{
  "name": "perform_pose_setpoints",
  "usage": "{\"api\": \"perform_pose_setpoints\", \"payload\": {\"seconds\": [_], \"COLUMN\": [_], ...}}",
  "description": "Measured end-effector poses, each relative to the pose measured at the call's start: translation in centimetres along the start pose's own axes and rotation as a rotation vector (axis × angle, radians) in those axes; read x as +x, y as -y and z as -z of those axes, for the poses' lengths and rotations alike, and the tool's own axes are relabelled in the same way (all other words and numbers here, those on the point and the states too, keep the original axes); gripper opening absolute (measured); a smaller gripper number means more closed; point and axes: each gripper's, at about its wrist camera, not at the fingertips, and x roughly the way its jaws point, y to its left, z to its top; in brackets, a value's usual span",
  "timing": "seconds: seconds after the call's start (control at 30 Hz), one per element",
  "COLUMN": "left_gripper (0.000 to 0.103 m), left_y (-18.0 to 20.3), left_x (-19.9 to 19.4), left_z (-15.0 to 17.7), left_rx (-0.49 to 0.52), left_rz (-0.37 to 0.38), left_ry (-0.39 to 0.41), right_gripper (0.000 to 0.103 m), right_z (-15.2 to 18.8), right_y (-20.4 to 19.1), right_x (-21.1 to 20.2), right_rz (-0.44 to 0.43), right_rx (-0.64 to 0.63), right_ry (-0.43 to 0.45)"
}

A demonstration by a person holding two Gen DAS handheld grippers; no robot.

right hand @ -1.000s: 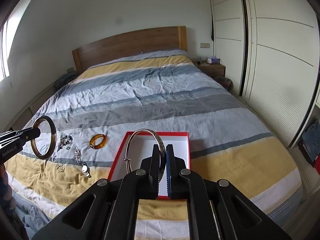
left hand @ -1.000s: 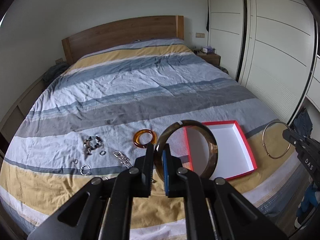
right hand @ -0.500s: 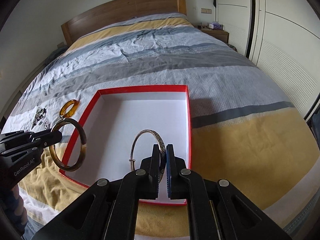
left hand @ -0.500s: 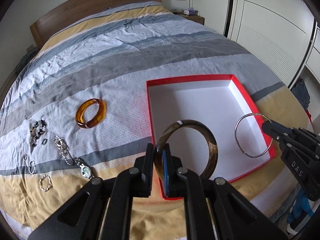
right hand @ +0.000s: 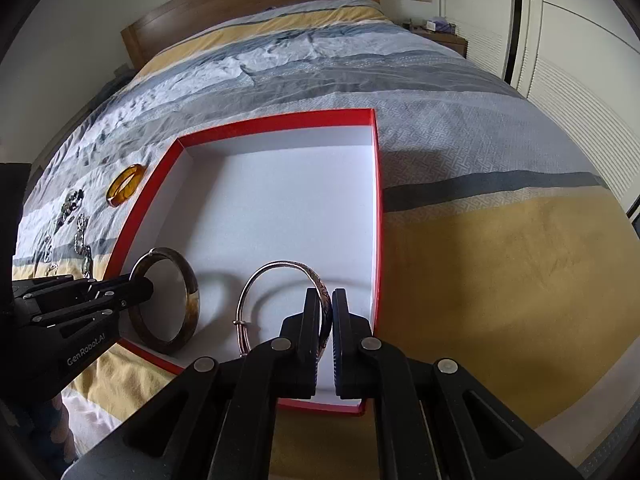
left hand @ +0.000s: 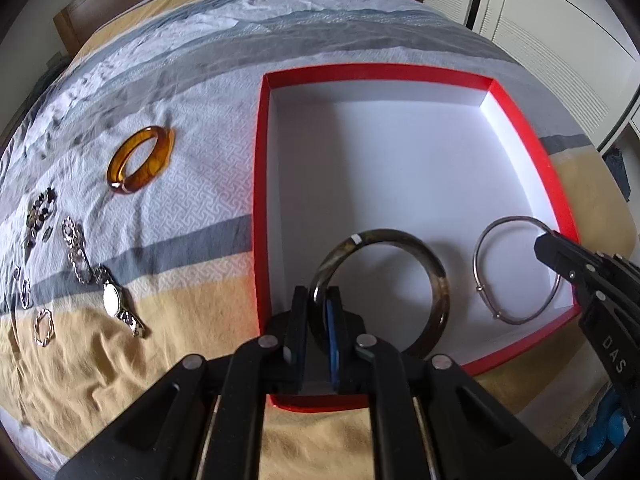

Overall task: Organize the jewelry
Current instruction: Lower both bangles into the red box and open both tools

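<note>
**Both bangles hanging low in the box**

Left gripper [left hand: 318, 312] pinches the dark bangle [left hand: 438, 284], right gripper [right hand: 326, 308] clamps the silver bangle [right hand: 276, 268]. Both stand upright, side by side above the red box [left hand: 520, 120] floor (touching? can't tell). One amber bangle [left hand: 140, 160] waits outside, plus small pieces.

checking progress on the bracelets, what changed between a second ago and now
Both grippers came down from above the bed into the red-rimmed white box. The left gripper brought the dark brown horn-like bangle to the box floor, its jaws just easing open slightly around it. The right gripper lowered the thin silver bangle, still clamped. The amber bangle and small jewelry stayed put.
</note>
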Motion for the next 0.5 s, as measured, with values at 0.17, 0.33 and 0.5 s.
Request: {"api": "perform_pose_setpoints", "payload": {"seconds": [0.17,0.33,0.5], "left_gripper": [0.011,0.011,0.011], "left_y": [-0.5,-0.6,-0.3], "left_x": [0.1,0.3,0.4], "left_z": [0.7,0.8,0.5], "left_rx": [-0.048,-0.080,-0.076], "left_rz": [-0.034,-0.068,-0.088], "left_ry": [-0.020,-0.042,-0.039], "right_gripper": [0.004,0.006,0.008], "right_z": [0.0,-0.1,-0.5], "right_y": [-1.0,-1.7,-2.1], "right_x": [0.6,1.0,1.3], "right_rz": [0.015,0.028,0.036], "right_rx": [-0.047,-0.110,-0.149], "right_ry": [-0.015,-0.034,-0.057]}}
